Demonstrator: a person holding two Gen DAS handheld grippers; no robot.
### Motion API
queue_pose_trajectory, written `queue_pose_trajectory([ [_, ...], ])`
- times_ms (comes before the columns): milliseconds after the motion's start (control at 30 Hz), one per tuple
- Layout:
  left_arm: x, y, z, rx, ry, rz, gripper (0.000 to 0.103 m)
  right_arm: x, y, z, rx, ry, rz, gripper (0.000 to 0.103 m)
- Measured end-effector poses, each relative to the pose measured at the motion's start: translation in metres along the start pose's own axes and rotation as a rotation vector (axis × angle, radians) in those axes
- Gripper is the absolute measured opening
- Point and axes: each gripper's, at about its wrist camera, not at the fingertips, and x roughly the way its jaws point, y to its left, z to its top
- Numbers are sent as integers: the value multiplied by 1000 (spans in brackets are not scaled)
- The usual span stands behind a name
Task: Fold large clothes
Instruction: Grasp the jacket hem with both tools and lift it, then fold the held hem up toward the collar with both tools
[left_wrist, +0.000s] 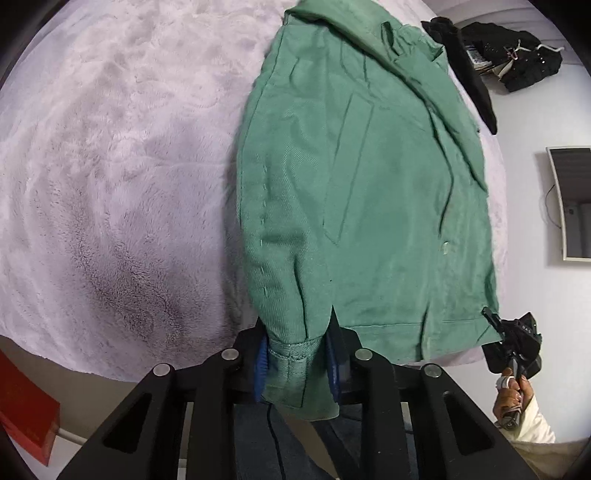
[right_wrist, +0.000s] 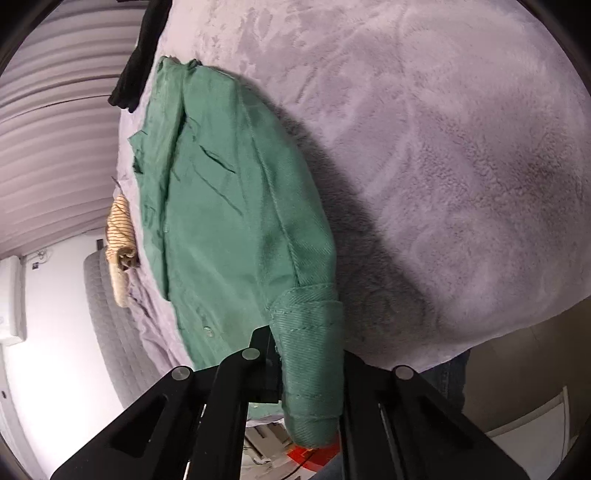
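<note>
Both tongs clamped on green jacket: left tongs, right tongs.

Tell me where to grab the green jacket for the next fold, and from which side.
Grip the green jacket at its near hem corners, coming from the bed's near edge: the hem overhangs there. Left gripper already clamps a cuff, right gripper likewise.

Black linkage arms with round silver pivot pins frame the left gripper, blue pads lining its jaws. Right of it, a hand in a cream sleeve wears a white fingertip wrap.
</note>
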Motion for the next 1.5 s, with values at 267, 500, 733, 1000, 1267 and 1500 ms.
queue_pose_trajectory([
  [267,-69,-53,66,-18,-179,-146,27,-18,90,37,-92,-1,274,7],
  [500,-105,-104,190,-6,-382,-137,20,14,215,117,-276,45,353,7],
  [733,-72,-123,305,-33,-435,-33,20,66,284,215,-325,64,304,7],
  [1000,-3,-116,378,-21,-350,110,20,142,280,300,-222,49,120,7],
  [1267,7,-117,389,0,-294,211,25,158,282,319,-179,32,70,28],
  [1500,-7,-138,381,83,-364,345,94,124,311,321,-311,-50,44,86],
])
